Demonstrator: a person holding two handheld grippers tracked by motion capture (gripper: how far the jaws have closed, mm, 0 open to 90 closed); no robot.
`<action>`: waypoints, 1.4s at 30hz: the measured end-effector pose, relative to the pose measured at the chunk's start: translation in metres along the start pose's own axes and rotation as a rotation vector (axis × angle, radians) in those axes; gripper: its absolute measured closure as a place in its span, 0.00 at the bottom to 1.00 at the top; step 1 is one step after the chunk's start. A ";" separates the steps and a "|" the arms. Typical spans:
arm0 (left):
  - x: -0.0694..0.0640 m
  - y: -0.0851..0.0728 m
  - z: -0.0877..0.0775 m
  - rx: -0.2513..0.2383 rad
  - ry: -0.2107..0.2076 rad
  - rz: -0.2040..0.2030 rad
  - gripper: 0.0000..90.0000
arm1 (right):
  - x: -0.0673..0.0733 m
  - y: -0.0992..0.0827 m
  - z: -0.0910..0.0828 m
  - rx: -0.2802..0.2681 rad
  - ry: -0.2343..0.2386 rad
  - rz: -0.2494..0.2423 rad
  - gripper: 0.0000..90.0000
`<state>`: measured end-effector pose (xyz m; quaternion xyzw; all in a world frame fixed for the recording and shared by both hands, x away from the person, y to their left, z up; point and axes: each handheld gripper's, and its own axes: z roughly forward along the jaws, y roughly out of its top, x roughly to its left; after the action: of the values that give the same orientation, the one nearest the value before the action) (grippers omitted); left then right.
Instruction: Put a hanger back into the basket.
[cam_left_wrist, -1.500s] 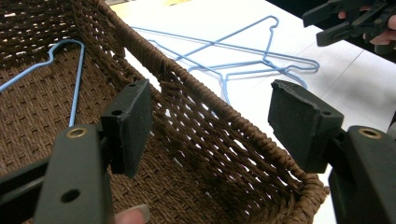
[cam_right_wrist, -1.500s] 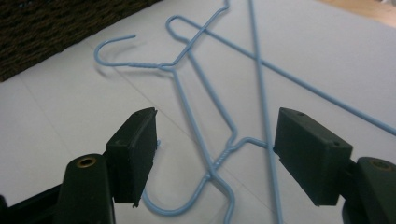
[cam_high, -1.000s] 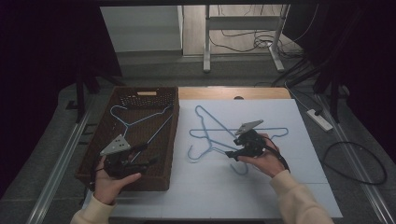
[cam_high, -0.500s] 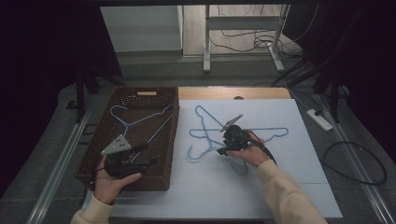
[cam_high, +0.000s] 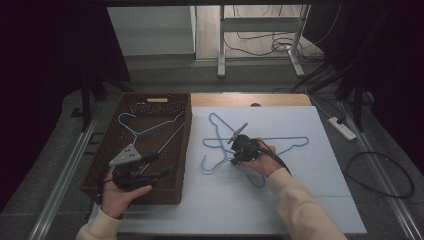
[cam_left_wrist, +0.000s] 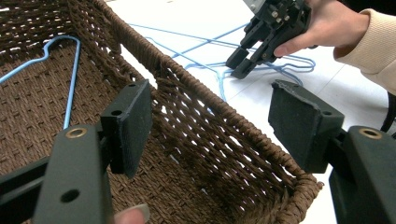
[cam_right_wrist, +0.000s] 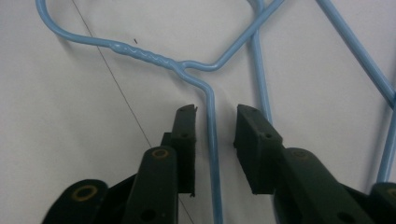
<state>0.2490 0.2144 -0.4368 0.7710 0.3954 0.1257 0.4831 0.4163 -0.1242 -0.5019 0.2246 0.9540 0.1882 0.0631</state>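
Right claw (cam_high: 235, 150): held in the right hand (cam_high: 261, 159) at mid-table, tilted down toward the left. Its jaws have just been closing and stand either side of one wire of a blue wire hanger (cam_right_wrist: 211, 140), small gaps left, pads not pressing.

Left claw (cam_high: 162, 172): held in the left hand (cam_high: 120, 192) over the near end of the basket (cam_high: 172, 195), level, pointing right; jaws wide apart, nothing between.

Blue wire hangers (cam_high: 280, 142): several lie overlapping flat at mid-table, under and around the right claw. One more hanger (cam_high: 145, 131) lies inside the basket, far end.

Basket: brown wicker, rectangular, on the table's left side.

Table (cam_high: 310, 200): white top, wooden strip along the far edge.

Room: dim; grey floor, cables (cam_high: 380, 175) and a power strip (cam_high: 342, 128) at right, metal frame legs beyond.
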 end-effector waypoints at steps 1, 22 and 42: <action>0.000 0.000 0.000 0.000 0.000 0.001 0.34 | 0.000 0.000 0.000 0.000 0.000 0.000 0.79; 0.001 0.001 -0.001 -0.004 0.001 0.003 0.35 | -0.008 0.006 -0.009 0.010 0.032 0.104 0.98; -0.002 0.005 -0.002 -0.012 -0.003 0.013 0.35 | -0.025 -0.013 -0.064 -0.233 0.086 0.308 0.98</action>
<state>0.2484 0.2131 -0.4314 0.7709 0.3888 0.1304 0.4875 0.4204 -0.1681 -0.4470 0.3508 0.8820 0.3141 0.0185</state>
